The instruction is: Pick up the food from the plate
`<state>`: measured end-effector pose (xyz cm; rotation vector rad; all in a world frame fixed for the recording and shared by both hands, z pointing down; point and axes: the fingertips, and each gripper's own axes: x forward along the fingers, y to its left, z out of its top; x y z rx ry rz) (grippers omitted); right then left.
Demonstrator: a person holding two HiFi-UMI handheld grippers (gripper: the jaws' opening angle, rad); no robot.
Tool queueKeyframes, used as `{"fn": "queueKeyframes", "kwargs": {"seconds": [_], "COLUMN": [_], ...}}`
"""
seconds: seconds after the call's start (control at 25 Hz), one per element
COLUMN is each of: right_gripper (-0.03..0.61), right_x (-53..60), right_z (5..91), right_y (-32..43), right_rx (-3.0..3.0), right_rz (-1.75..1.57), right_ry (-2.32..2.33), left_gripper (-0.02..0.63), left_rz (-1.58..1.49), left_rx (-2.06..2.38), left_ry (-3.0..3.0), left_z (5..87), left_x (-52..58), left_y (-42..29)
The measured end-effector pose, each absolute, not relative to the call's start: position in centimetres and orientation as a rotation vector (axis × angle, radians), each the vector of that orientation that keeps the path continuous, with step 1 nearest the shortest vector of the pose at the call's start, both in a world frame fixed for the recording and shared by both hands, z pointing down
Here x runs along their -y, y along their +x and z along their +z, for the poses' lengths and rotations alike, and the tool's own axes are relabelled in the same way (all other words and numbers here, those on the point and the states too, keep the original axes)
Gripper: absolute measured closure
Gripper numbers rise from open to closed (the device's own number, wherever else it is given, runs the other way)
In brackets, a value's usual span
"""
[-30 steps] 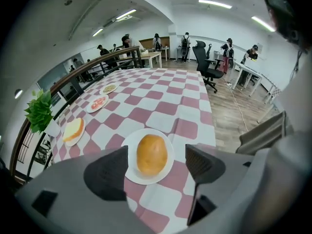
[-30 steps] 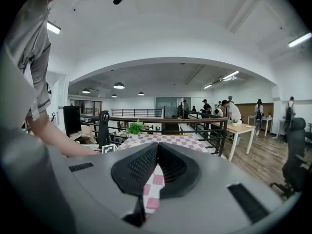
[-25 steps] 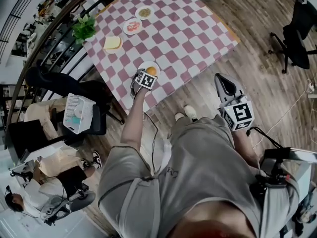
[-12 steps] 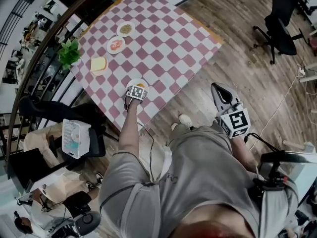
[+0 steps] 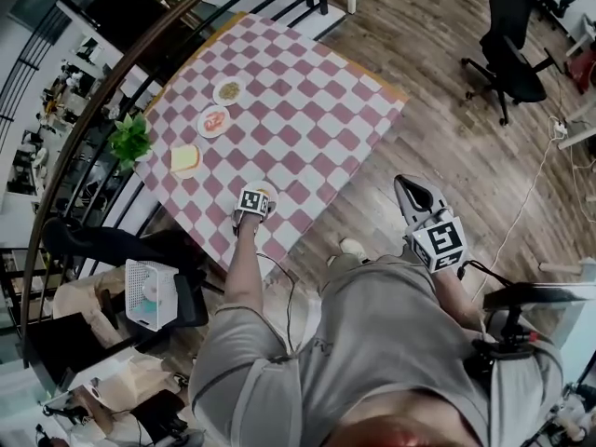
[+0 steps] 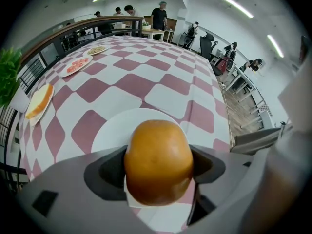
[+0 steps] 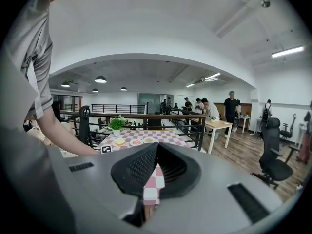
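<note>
Reaching down at the worktop's point(image 5: 307, 101) near edge, the left gripper point(image 5: 254, 201) covers the plate point(image 5: 271, 194); the right gripper point(image 5: 410, 192) hangs well aside over the floor. Left gripper view: jaws apart, flanking the food point(image 6: 158, 162) on its plate, so I judge the next move is to squeeze and lift. Bread point(image 6: 40, 100) and plant point(image 6: 9, 77) stand well clear. Right gripper view: jaws together, empty.

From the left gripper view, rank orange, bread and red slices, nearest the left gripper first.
1. Orange, between the fingers, on its plate.
2. Bread, at the table left edge.
3. Red slices, farther back, left.
</note>
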<state>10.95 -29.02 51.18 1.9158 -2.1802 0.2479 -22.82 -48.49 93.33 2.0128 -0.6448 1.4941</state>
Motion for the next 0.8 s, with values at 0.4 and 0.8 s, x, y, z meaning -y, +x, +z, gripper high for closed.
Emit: {"fn": "queueKeyframes", "kwargs": {"seconds": [0.4, 0.8], "right_gripper": [0.565, 0.565], "right_x": [29.7, 29.6], "right_z": [51.7, 50.6], "right_y": [7.8, 7.5], "right_rx": [2.262, 2.311], "right_rz": [0.242, 0.221], "right_ry": [1.812, 1.769], "left_gripper": [0.245, 0.245], "left_rz": [1.479, 1.443], "left_rx": [0.680, 0.724], "left_ry": [2.037, 2.029], "left_z": [93.5, 93.0], "left_x": [48.4, 48.2], "left_y": [-23.2, -22.9]}}
